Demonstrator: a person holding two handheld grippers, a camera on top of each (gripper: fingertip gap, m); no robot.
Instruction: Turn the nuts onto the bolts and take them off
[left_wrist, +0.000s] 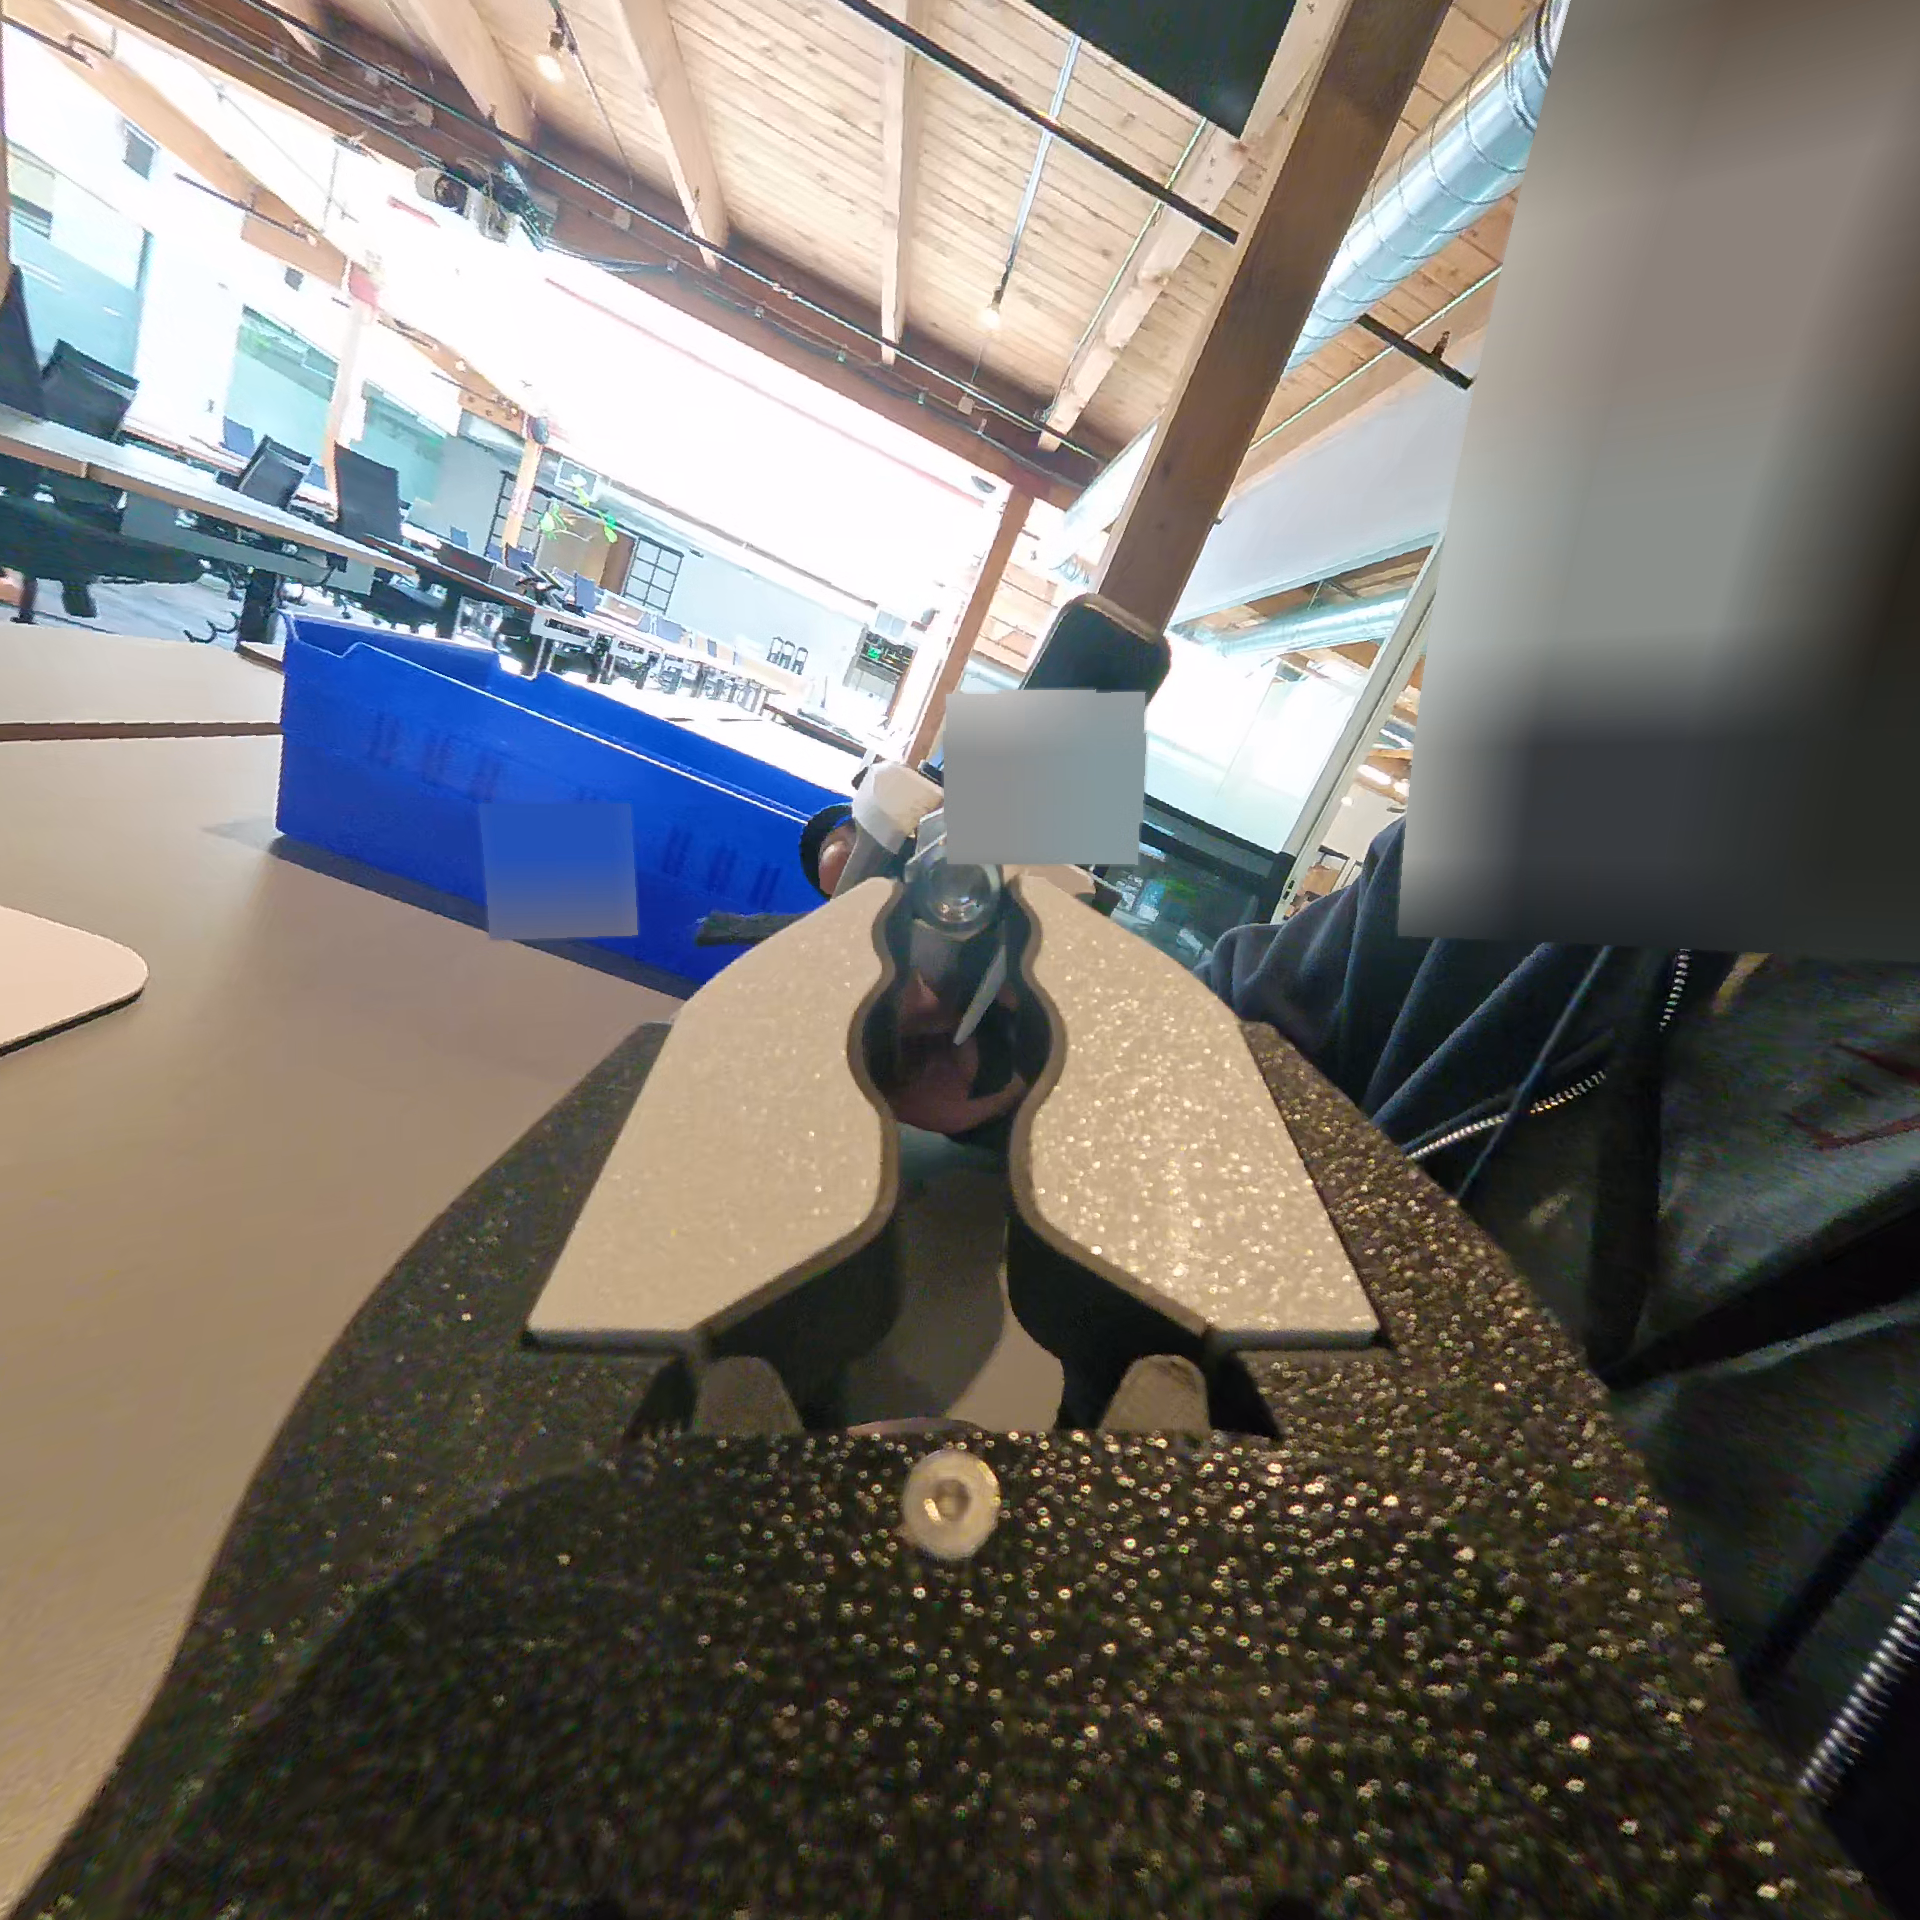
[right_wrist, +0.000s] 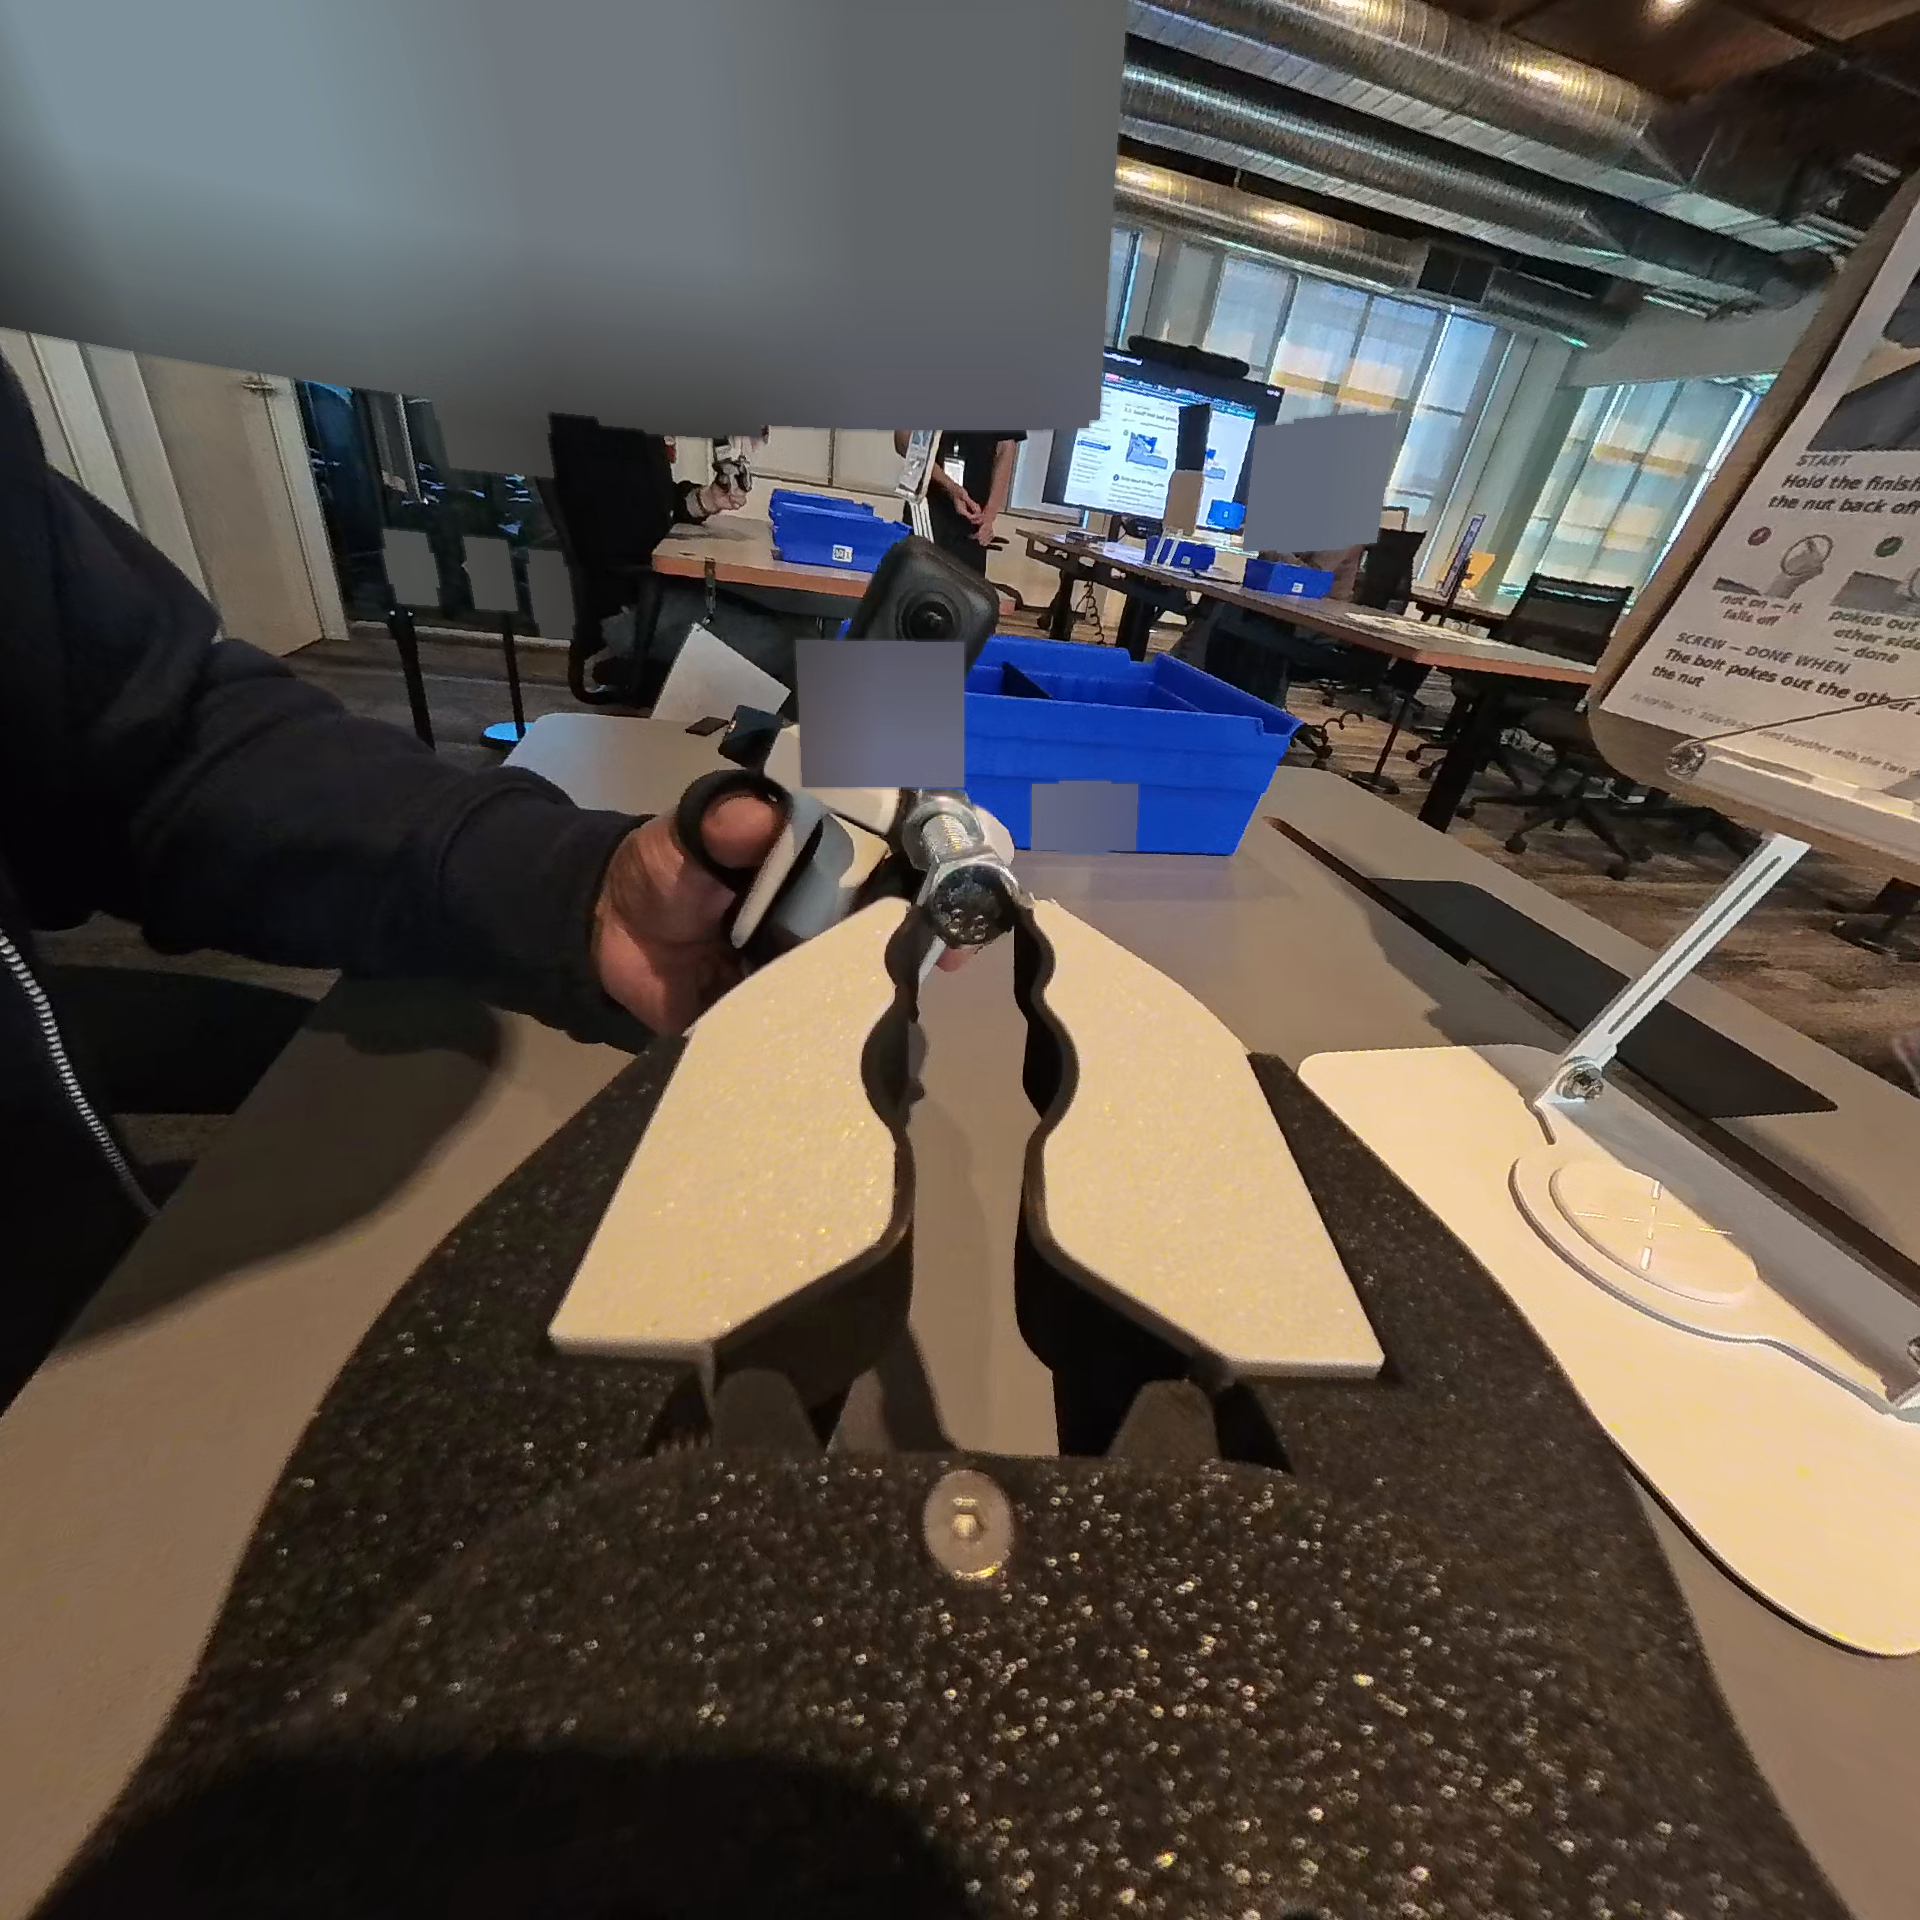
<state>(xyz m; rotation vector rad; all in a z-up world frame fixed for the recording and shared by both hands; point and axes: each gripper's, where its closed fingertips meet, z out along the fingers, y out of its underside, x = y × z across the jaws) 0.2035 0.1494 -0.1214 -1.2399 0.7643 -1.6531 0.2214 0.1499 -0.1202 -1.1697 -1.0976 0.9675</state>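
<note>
In the right wrist view my right gripper (right_wrist: 971, 914) is shut on the hex head of a silver bolt (right_wrist: 971, 899), held above the grey table (right_wrist: 1195, 935). The threaded shaft points away toward the left gripper, which a hand (right_wrist: 665, 914) holds opposite. A silver nut (right_wrist: 928, 831) sits on the shaft between that gripper's white fingertips. In the left wrist view my left gripper (left_wrist: 954, 896) is shut on the shiny nut and bolt end (left_wrist: 956, 896). The right gripper's fingers show just beyond it, partly hidden.
A blue bin (left_wrist: 520, 769) stands on the table behind the grippers, also in the right wrist view (right_wrist: 1112, 748). A white stand base (right_wrist: 1558, 1299) with an instruction board (right_wrist: 1787, 582) is at the right. The person's dark jacket (left_wrist: 1558, 1091) is close by. Only a small space, under 4 cm, lies between the two pairs of fingers.
</note>
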